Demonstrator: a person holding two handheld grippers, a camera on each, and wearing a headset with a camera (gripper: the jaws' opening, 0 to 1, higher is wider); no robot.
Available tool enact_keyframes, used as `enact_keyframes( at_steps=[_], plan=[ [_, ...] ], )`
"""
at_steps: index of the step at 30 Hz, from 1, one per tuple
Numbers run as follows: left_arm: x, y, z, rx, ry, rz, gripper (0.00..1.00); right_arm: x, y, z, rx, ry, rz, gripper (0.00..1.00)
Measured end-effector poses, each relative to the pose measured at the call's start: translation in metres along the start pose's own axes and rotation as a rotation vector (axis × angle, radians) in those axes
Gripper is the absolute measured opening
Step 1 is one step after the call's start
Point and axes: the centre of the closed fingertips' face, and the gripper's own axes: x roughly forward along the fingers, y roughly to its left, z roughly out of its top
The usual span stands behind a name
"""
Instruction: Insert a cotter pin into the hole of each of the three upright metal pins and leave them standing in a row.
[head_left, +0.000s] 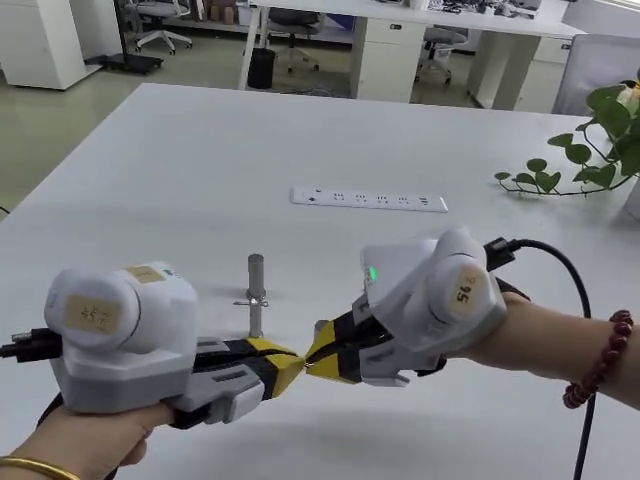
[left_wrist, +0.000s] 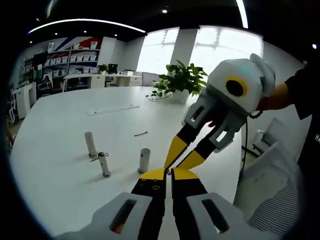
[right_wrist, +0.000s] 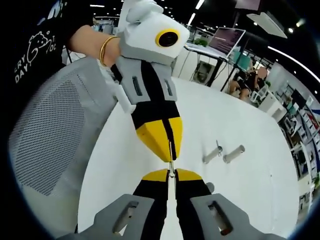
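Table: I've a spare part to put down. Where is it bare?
Bare: beyond the power strip to the far edge, and left of it. Crowded: by the upright pin, where left gripper and right gripper meet tip to tip on a cotter pin.

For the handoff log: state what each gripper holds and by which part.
One thin cotter pin: the left gripper pinches one end, the right gripper the other. Which end is looped cannot be told.

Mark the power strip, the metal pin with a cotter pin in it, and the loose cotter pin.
power strip (head_left: 368, 200): head view, middle of top face.
metal pin with cotter pin (left_wrist: 104, 166): left gripper view, mid-shaft.
loose cotter pin (left_wrist: 141, 133): left gripper view, its middle.
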Motion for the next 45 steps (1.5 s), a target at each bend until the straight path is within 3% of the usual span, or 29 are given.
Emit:
enact_keyframes(
  at_steps=[4, 10, 16, 21, 34, 45],
  plan=[
    [-0.001, 0.001, 0.002, 0.01, -0.01, 0.0, 0.0, 0.0, 0.0, -0.002, 0.034, -0.003, -0.002, 0.03],
    [-0.003, 0.004, 0.001, 0.027, -0.011, -0.001, 0.0, -0.002, 0.002, -0.001, 0.273, -0.108, 0.02, 0.07],
    [-0.006, 0.002, 0.002, 0.065, -0.02, -0.026, 0.0, -0.008, -0.001, -0.001, 0.429, -0.193, 0.038, 0.1],
    [-0.009, -0.002, 0.002, 0.102, -0.028, -0.053, 0.0, -0.013, 0.001, 0.0, 0.545, -0.273, 0.089, 0.11],
    [-0.012, -0.017, 0.003, 0.147, -0.044, -0.144, 0.0, -0.017, 0.015, 0.006, 0.623, -0.367, 0.205, 0.1],
    [-0.013, -0.031, 0.005, 0.174, -0.062, -0.208, 0.0, -0.015, 0.026, 0.011, 0.602, -0.369, 0.258, 0.04]
  ],
)
